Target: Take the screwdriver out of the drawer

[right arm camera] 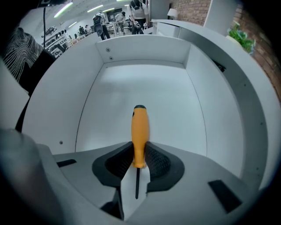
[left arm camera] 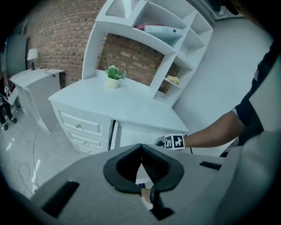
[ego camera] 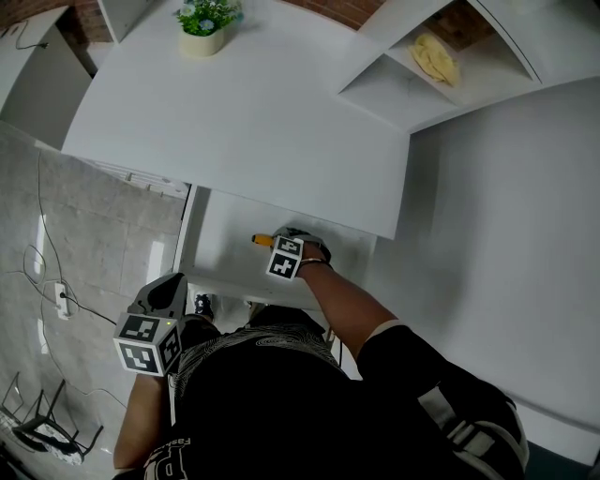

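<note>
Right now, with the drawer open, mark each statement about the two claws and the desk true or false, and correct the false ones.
1. The right claw is shut on the orange-handled screwdriver. True.
2. The left claw grips the drawer. False: its jaws are together on nothing, away from the drawer.
3. A potted plant stands on the desk top. True.
4. The screwdriver is outside the drawer. False: it is over the drawer floor, within its walls.
</note>
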Tool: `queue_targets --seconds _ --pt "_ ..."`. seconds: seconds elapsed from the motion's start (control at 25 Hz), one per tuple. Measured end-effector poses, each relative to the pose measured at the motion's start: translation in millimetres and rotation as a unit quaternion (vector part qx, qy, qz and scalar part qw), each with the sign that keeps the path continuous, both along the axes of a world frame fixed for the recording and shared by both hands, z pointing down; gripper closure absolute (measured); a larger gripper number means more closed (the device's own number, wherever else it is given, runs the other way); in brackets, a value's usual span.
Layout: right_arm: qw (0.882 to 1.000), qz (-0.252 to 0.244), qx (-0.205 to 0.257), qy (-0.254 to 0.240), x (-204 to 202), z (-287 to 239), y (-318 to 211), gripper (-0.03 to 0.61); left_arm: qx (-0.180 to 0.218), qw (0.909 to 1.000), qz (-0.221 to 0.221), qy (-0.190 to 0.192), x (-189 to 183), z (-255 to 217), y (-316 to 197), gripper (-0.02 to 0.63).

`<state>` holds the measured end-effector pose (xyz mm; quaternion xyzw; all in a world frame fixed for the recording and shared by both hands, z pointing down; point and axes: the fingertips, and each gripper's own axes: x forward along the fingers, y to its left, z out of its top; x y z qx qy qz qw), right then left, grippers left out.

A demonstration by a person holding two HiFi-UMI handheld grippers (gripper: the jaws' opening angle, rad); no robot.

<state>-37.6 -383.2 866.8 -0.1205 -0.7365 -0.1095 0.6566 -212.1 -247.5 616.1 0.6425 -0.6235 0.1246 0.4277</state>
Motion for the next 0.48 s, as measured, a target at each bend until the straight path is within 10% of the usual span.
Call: queue_targets --seconds 0.48 --pt "0.999 0.011 0.028 0.032 -1 -9 7 0.505 0.027 0.9995 0.01 -0.01 -24 -16 1 0.598"
